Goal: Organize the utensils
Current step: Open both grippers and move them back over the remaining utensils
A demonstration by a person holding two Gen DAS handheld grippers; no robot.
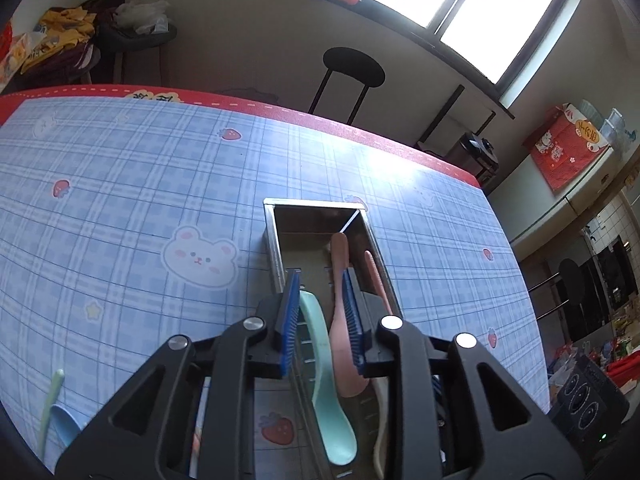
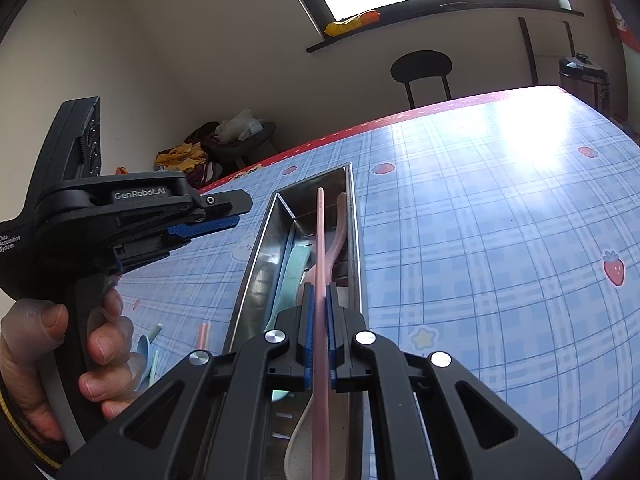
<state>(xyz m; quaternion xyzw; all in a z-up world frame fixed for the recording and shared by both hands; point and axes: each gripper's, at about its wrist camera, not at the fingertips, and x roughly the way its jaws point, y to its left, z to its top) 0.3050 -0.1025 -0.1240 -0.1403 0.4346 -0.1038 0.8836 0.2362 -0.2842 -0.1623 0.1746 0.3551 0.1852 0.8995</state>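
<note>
A long steel tray [image 1: 316, 202] lies on the blue checked tablecloth and holds a mint spoon [image 1: 332, 392], a pink spoon [image 1: 342, 312] and a white spoon [image 1: 380, 420]. My left gripper [image 1: 320, 276] hangs over the tray's near half with its blue pads apart. The mint spoon's handle lies just below them, and neither pad presses on it. In the right wrist view my right gripper [image 2: 319, 286] is shut on a pink chopstick [image 2: 320, 232] that points along the tray [image 2: 256, 264], above the spoons. A hand holds the left gripper [image 2: 230, 220] at the left.
Loose utensils lie on the cloth left of the tray: a blue spoon [image 2: 144, 348], a green stick [image 1: 52, 396] and a pink stick [image 2: 204, 334]. A black stool [image 1: 354, 66] stands beyond the table's red far edge. A black power strip [image 1: 580, 396] sits at the right.
</note>
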